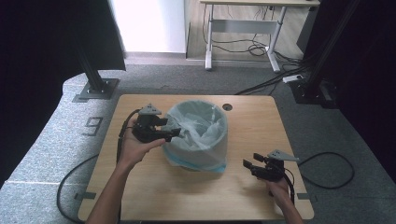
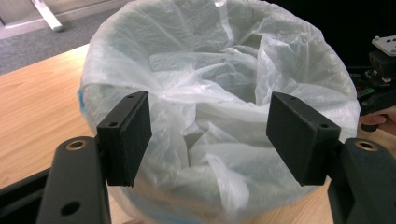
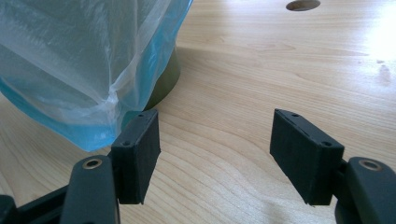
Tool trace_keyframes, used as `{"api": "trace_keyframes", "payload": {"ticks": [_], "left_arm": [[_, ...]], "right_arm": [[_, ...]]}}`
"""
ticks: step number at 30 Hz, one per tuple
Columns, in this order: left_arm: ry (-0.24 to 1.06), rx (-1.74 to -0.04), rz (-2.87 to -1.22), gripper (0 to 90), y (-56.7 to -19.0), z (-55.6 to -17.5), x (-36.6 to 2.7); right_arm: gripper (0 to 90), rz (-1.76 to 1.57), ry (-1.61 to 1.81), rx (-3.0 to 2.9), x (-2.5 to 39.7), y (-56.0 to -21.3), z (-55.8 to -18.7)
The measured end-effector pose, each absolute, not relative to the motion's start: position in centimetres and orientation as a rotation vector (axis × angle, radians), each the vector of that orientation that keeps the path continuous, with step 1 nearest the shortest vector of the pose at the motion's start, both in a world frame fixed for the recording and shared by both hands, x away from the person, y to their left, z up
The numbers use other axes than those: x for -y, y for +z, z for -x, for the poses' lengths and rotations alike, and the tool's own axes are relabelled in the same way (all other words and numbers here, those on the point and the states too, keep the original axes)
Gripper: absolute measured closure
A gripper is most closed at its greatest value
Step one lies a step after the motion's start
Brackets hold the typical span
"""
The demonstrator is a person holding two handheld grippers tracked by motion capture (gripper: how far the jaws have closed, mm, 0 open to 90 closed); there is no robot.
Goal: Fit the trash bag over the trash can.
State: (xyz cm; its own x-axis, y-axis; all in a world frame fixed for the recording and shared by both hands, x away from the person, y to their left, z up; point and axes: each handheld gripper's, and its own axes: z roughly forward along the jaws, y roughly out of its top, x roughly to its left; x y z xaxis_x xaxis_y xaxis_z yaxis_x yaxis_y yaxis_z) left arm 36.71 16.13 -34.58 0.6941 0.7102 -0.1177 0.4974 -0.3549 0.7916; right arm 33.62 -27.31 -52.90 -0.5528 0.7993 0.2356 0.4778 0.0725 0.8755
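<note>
While the left forearm comes up from the bottom left of the high view, its hand (image 1: pixel 135 147) holds the left gripper (image 1: pixel 172 133) raised at the left side of the bin, near the middle of the frame. That gripper points toward the right of the frame, with its jaws spread wide at the bin's rim. In the left gripper view the two black pads (image 2: pixel 128 135) stand well apart with crumpled plastic between them, not pinching it.

At the lower right of the high view, the right hand (image 1: pixel 279 187) holds the right gripper (image 1: pixel 250 164) low over the table (image 1: pixel 154 196), pointing left toward the bin's foot. Its jaws are spread too, holding nothing; in the right gripper view bare wood lies between the pads (image 3: pixel 137 154), and the hanging edge of the bag sits just above the left pad.

One bin (image 1: pixel 198 133) stands near the middle of the table, lined with one pale, see-through bag (image 2: pixel 210 84) whose mouth is folded over the rim and hangs down the outside with a blue tint. The bin's dark base (image 3: pixel 166 77) shows under the plastic in the right gripper view.

One round hole (image 1: pixel 227 107) is cut in the tabletop just beyond the bin. On the floor at the top of the frame stand one desk frame (image 1: pixel 243 32) and a tangle of cables (image 1: pixel 261 49).
</note>
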Motion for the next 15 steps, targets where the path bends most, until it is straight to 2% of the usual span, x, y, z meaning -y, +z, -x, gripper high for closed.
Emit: {"api": "trace_keyframes", "payload": {"ticks": [15], "left_arm": [[0.374, -0.967, -2.001, 30.8, -37.0, -35.0, -19.7]], "right_arm": [[32.4, -1.264, 1.450, -2.074, 26.9, -53.2, -33.6]]}}
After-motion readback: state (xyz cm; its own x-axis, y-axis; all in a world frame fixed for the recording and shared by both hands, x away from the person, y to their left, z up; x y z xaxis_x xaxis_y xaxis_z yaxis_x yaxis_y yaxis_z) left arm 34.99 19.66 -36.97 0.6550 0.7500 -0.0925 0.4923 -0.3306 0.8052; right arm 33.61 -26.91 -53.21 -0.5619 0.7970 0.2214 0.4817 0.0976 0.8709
